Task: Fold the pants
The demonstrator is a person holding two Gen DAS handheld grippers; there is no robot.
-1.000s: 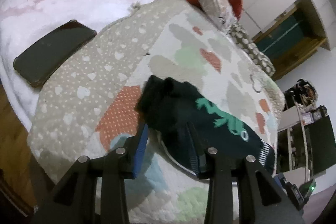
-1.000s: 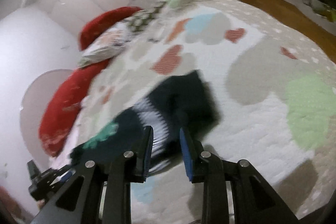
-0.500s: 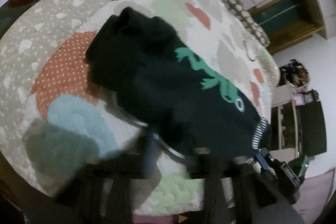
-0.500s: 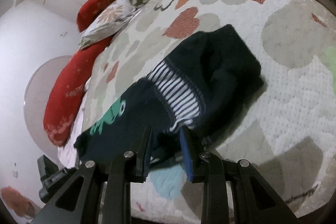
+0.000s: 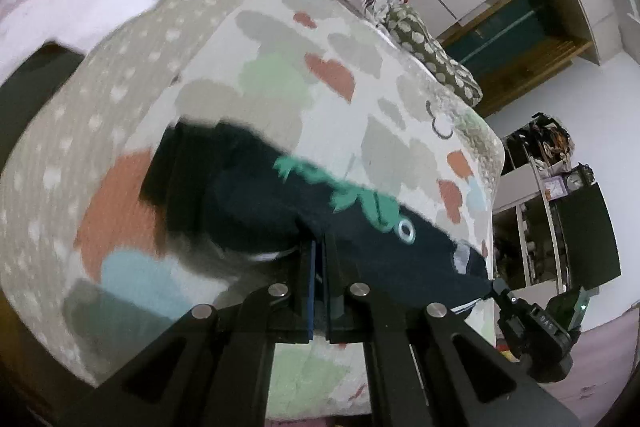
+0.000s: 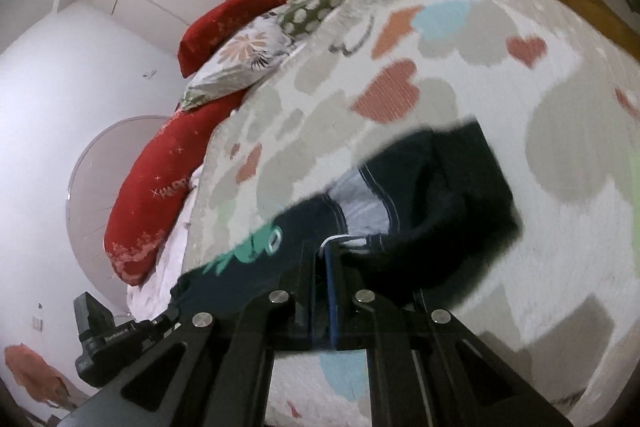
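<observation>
- Pants (image 5: 256, 203): dark navy, small, with a green printed figure (image 5: 352, 195) and a striped grey-white waistband (image 6: 362, 201). They are bunched and stretched between my two grippers, over the near part of the bed's quilt (image 5: 280, 39).
- Left gripper (image 5: 319, 247): I see the jaws drawn nearly together, only a thin slit between the blue pads, with dark fabric pinched at the tips. A thin white edge of the pants shows just beside the left finger.
- Right gripper (image 6: 324, 251): jaws likewise almost closed, clamped on the fabric just below the waistband; a white cord or seam curls at the tips.
- From the left wrist view, the pants run from mid-quilt toward the right edge of the bed, where the right gripper's body (image 5: 536, 331) meets the far end of the cloth.
- From the right wrist view, the left gripper's body (image 6: 120, 339) sits at the other end, near the bed's left edge.
- Both views are motion-blurred around the pants; whether the lower folds touch the quilt I cannot tell.
- Quilt: heart pattern in red, grey, green and blue, with a dotted beige border.
- At the head of the bed: red pillow (image 6: 160, 179), floral pillow (image 6: 240, 63), a spotted olive cushion (image 5: 432, 55).
- Pink-white blanket (image 5: 80, 3) lies beside the quilt's left edge.
</observation>
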